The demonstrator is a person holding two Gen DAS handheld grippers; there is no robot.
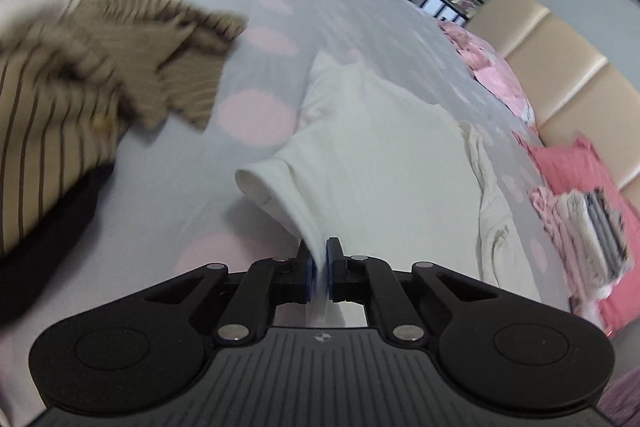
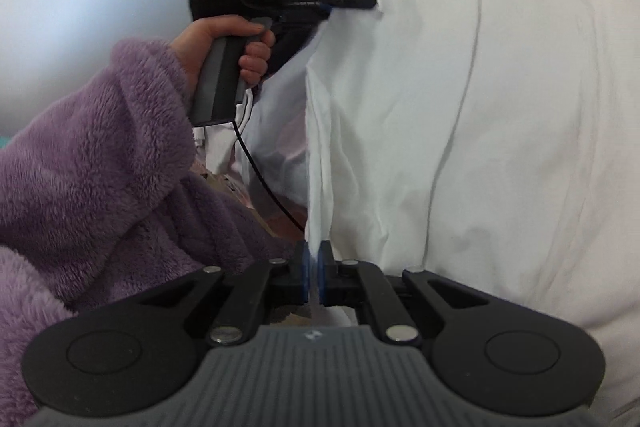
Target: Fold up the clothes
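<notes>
The left tool (image 1: 319, 259) is clamped on the white cotton T-shirt (image 1: 380, 147), and the right tool (image 2: 315, 269) pinches its edge too. The shirt lies on the grey, pink-dotted bed (image 1: 256, 75), a tan striped garment (image 1: 120, 67) heaped near one edge.

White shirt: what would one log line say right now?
stage: folding | left gripper: shut on white shirt | right gripper: shut on white shirt | surface: bed

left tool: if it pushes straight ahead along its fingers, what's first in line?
Probably the white T-shirt that the left tool is shut on: it spreads directly ahead over the dotted bedsheet. Depth is unclear.
</notes>
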